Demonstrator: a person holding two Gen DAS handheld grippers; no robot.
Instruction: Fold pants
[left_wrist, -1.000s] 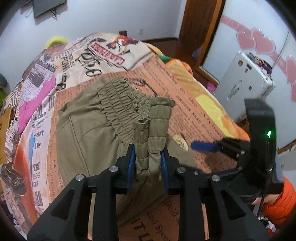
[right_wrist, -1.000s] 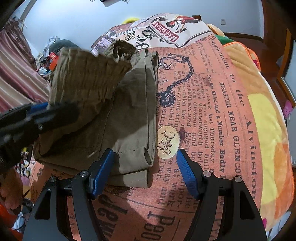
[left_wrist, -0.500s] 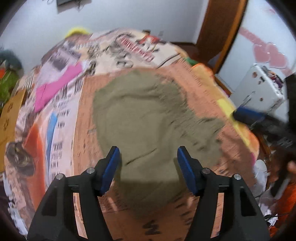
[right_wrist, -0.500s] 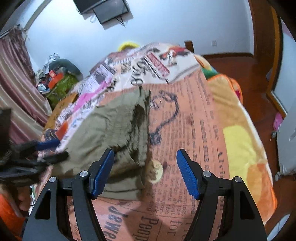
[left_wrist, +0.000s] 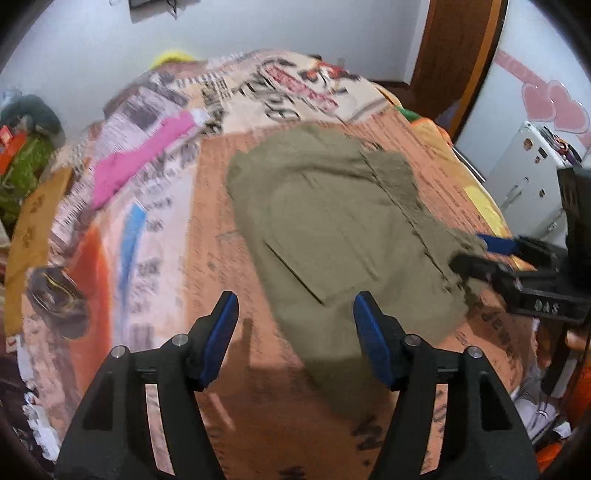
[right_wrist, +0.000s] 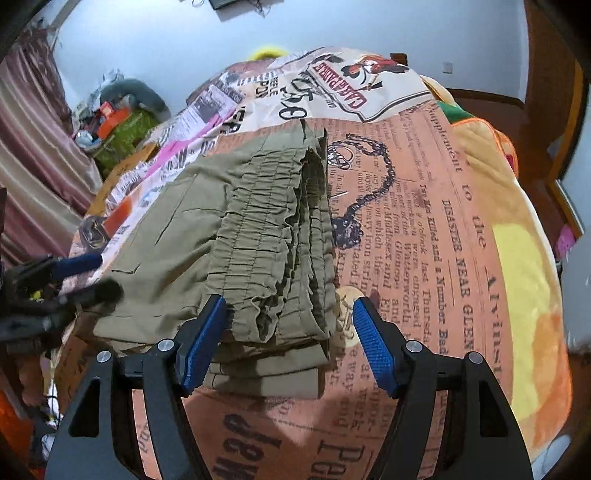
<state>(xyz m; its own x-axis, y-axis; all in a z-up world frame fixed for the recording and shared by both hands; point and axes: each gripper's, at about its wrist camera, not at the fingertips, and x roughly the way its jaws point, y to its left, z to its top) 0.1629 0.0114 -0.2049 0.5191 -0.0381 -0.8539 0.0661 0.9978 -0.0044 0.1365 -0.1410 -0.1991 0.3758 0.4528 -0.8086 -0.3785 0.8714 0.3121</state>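
The olive pants are lying folded into a compact stack on the bed, resting on the orange newspaper-print bedspread. In the right wrist view the gathered elastic waistband is sitting on top of the stack, running away from the camera, with several layered edges showing along its right side.

The right gripper is hovering at the near end of the stack, its jaws spread wide with the blue pads on either side of the waistband's near corner; nothing is being pinched between them. A round cream emblem printed on the bedspread is peeking out just beside the right edge of the fabric.

The left gripper is also standing with its jaws spread wide and holding nothing, positioned over the near edge of the pants. That view is motion-blurred, so fabric detail is hard to read, though a pocket outline is faintly showing on the top layer. The right gripper is appearing at the far right of the same view, its tips seeming to sit at the cloth's edge.

A white appliance-like box is standing beyond the bed.
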